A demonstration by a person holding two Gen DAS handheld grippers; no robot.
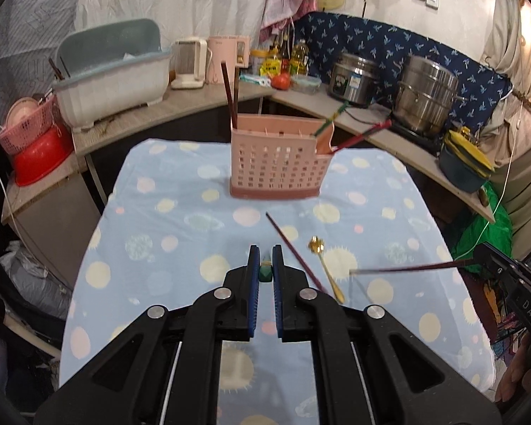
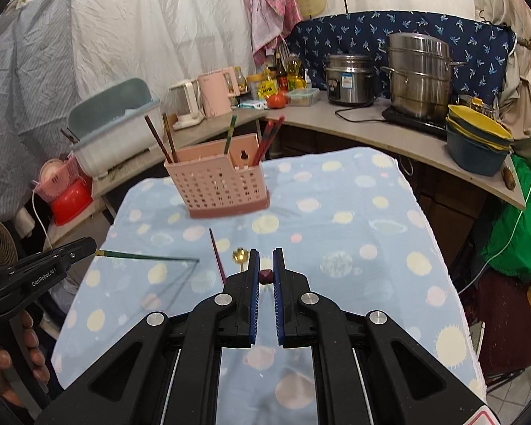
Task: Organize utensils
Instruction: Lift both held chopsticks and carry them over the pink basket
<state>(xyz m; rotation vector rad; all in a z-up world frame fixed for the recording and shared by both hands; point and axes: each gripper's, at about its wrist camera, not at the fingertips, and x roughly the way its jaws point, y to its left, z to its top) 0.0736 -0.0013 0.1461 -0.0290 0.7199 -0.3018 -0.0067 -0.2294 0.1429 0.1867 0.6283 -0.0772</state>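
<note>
1. My left gripper (image 1: 265,262) has its jaws nearly closed on the end of a green chopstick (image 2: 148,257). In the left wrist view I see only its butt end between the blue pads; in the right wrist view its shaft sticks out sideways over the table, clear of the cloth.
2. My right gripper (image 2: 265,264) is likewise pinched almost shut on a dark red chopstick (image 1: 403,269). Its end shows as a small reddish square between the pads, and from the left wrist view the shaft runs level above the cloth.
3. The pink utensil holder (image 1: 278,157) stands upright on the far half of the blue dotted tablecloth (image 1: 180,191), well apart from both grippers.
4. In the holder's left compartment I count 2 brown chopsticks (image 1: 229,95), leaning a little left. On its right side a green chopstick and 2 red ones (image 1: 363,138) lean out to the right.
5. 1 more dark red chopstick (image 1: 294,251) lies flat on the cloth between holder and grippers, pointing diagonally toward the holder.
6. Just beside it lies a gold spoon (image 1: 327,269), its flower-shaped end toward the holder.
7. Behind the table, a curved counter (image 2: 372,131) carries 2 steel pots (image 2: 418,74) and a pink kettle (image 2: 216,94).
</note>
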